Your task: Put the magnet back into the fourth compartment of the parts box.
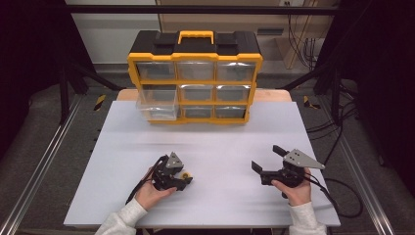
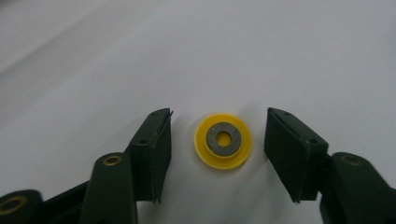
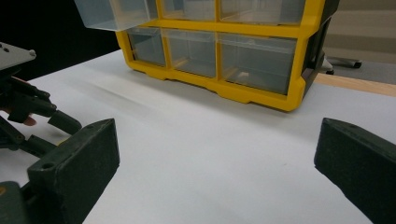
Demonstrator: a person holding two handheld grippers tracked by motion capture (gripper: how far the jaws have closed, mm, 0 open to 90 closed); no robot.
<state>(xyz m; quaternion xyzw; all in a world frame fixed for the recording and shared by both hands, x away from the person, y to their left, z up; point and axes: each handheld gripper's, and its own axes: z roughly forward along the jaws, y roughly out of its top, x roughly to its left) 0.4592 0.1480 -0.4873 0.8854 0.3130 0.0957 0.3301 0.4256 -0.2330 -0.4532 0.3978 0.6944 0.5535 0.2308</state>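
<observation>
From the high view I can barely make out the yellow ring; the left tool covers most of it. What lies inside the organizer drawers is too dim and small for me to tell. In the right gripper view the pulled-out drawer is cut off by the top edge, and the left tool's body runs off the left edge

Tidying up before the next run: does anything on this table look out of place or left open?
One clear plastic drawer at the left of the yellow-framed organiser cabinet stands pulled out past the frame while the other drawers sit flush. A small yellow disc with a grey ring centre lies loose on the white table between the left claw's jaws, untouched.
</observation>
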